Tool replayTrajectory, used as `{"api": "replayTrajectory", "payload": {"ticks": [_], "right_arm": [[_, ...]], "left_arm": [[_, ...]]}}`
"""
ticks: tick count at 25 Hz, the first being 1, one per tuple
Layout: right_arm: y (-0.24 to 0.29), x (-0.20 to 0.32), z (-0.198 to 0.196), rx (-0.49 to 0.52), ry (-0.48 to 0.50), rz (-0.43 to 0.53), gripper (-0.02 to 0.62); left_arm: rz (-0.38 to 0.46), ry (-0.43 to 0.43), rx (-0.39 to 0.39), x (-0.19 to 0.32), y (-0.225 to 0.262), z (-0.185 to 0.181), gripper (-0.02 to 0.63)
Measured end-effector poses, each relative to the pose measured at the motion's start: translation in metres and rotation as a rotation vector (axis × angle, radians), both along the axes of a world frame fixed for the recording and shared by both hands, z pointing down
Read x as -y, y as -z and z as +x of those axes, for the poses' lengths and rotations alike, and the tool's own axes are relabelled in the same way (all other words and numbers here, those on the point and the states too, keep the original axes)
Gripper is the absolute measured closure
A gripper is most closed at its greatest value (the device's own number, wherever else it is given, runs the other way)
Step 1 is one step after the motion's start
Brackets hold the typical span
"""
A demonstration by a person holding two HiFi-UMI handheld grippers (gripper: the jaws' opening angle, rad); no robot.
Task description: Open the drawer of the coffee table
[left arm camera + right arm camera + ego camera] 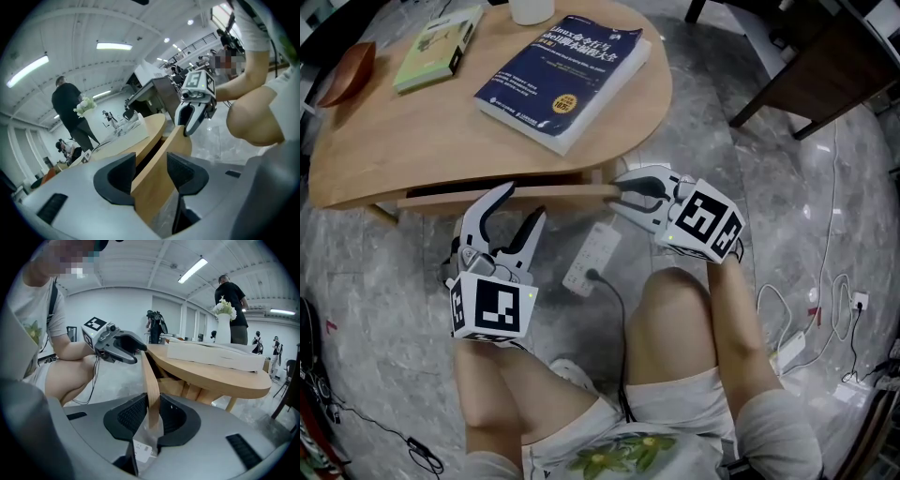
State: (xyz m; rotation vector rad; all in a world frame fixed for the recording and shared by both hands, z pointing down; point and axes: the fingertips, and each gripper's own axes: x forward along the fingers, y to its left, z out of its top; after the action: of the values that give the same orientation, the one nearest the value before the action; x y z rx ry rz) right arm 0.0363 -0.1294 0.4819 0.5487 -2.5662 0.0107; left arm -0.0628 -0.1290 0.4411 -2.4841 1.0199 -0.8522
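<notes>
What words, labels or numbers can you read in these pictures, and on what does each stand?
"Linux" and "shell", inside a Chinese title: blue book on the coffee table.
Print on the green book: too small to read.
Square markers on the cubes of the left gripper and right gripper: patterns, no words.

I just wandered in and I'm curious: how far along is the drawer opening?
Done: the drawer front stands slightly out from the coffee table, with a dark gap behind it. In hand: the right gripper has its jaws clamped on the board's end; the left gripper has its jaws open around the board, not pressing. Left: pulling it well out.
</notes>
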Motion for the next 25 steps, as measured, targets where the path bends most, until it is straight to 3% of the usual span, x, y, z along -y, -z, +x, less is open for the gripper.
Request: {"api": "replayTrajectory", "payload": {"ticks": [6, 9, 14, 19, 25], "right_arm": [[-0.002, -0.001, 0.0, -0.008, -0.015, -0.015, 0.505], [-0.002, -0.001, 0.0, -0.01, -0.023, -0.007, 0.505], [-0.001, -0.002, -0.001, -0.018, -0.021, 0.003, 0.505], [-0.001, -0.009, -0.002, -0.023, -0.014, 0.0, 0.505], [-0.001, -0.011, -0.002, -0.034, -0.008, -0.014, 0.505]], "left_arm": [[-0.032, -0.009, 0.352, 0.011, -0.019, -0.019, 0.408], [-0.06, -0.003, 0.464, 0.016, -0.034, -0.031, 0.408], [-0.048, -0.014, 0.521, 0.02, -0.042, -0.031, 0.408], [-0.06, -0.026, 0.475, 0.016, -0.041, -0.031, 0.408], [-0.051, -0.036, 0.488, 0.014, -0.041, -0.034, 0.408]]}}
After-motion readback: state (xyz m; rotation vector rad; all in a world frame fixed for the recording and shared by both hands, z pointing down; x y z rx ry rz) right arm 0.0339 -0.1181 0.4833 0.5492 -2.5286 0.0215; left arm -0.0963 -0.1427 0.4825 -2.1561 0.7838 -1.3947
